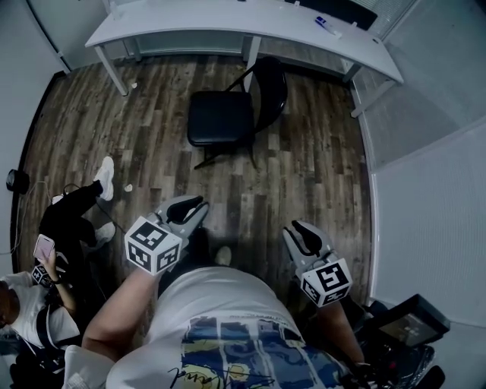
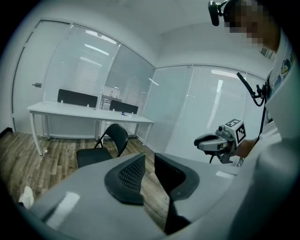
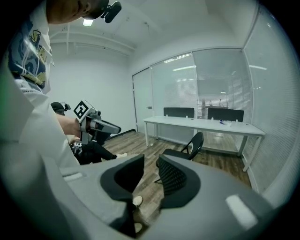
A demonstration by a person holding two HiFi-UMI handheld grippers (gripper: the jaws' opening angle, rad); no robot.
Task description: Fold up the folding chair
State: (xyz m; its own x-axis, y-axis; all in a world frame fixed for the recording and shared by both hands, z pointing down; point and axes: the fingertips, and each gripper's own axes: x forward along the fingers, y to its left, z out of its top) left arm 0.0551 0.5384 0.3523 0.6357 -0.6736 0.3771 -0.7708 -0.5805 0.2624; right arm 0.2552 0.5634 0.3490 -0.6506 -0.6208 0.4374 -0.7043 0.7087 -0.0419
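A black folding chair point(image 1: 220, 118) stands unfolded on the wood floor just in front of the white desk, its backrest toward the right. It also shows in the left gripper view point(image 2: 101, 150) and the right gripper view point(image 3: 187, 149). My left gripper point(image 1: 196, 207) and right gripper point(image 1: 304, 237) are held near my body, well short of the chair and pointing toward it. The left gripper point(image 2: 150, 161) shows a narrow gap with nothing in it. The right gripper point(image 3: 150, 168) stands a little wider, also with nothing between its pads.
A long white desk point(image 1: 228, 23) runs along the far wall behind the chair. A person point(image 1: 68, 220) sits on the floor at the left with a phone. Dark equipment point(image 1: 402, 323) stands at the lower right. Glass walls close off the right side.
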